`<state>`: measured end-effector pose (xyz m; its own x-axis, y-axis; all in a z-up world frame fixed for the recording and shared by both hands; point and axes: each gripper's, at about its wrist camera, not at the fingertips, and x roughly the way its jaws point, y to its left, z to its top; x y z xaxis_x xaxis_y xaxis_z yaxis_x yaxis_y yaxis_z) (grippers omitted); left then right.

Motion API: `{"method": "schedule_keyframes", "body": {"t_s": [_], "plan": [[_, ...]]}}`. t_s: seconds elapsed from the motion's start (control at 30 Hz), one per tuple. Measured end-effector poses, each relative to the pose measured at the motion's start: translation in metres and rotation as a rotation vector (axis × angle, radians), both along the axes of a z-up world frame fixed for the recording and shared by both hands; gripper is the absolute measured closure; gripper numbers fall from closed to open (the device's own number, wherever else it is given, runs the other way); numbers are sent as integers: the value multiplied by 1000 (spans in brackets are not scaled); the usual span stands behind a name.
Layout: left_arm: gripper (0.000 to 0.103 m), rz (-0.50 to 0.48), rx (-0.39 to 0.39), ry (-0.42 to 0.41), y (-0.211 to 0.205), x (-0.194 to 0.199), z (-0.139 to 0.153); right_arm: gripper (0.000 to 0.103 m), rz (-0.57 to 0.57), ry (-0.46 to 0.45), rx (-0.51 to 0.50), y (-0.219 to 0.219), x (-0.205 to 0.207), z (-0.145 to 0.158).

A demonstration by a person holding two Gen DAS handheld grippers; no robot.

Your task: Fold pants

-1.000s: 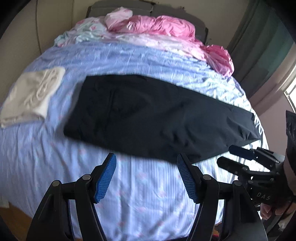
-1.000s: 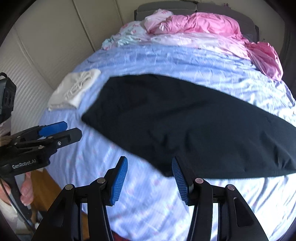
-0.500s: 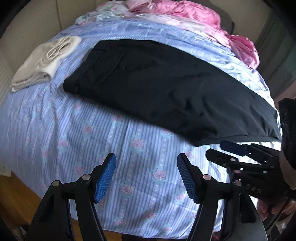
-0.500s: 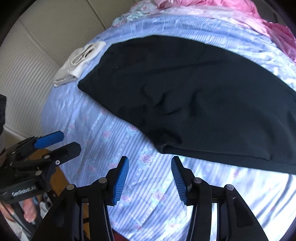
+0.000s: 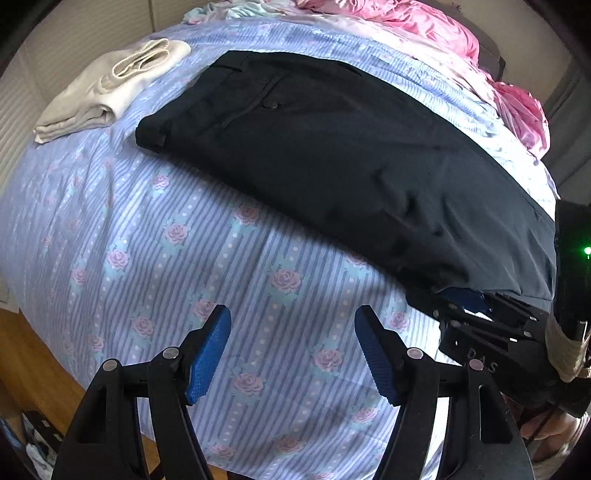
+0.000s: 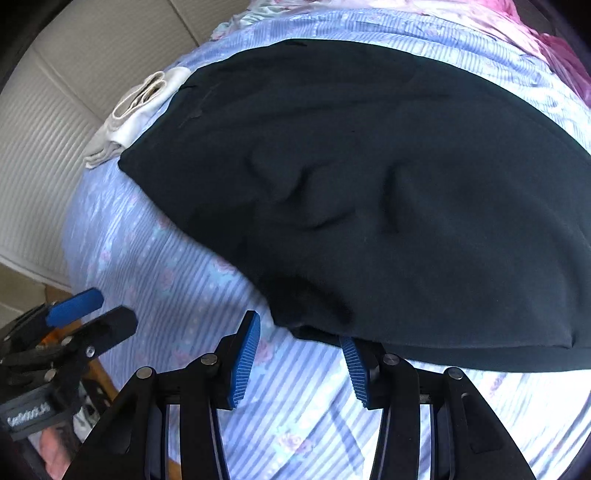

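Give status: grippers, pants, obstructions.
Left gripper open over the bedsheet. Right gripper open at the black pants near edge. Pants flat. Folded cream garment clear of them.

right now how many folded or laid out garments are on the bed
2. The black pants lie flat across the middle of the striped sheet. A folded cream garment sits beside their waistband end. The pink bedding heaped at the head may hide more.

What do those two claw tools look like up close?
Both grippers, left and right, are black plastic linkages with silver rivets and ribbed blue pads. White lettering marks each body. A bare hand shows behind the left one.
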<state>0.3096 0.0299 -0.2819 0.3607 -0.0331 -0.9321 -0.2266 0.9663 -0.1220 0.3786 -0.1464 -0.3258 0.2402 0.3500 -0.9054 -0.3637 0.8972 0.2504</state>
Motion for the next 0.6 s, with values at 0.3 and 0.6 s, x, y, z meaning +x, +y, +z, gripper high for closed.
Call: {"method": "schedule_keyframes", "body": {"t_s": [0.3,0.6], "plan": [[34,0,-1,5,2,-1,2,87,16,-20,-22,13,5,-6],[34,-39,7,24,-3,4,-2,92,104,-27,-73,26,-12,-10]]}}
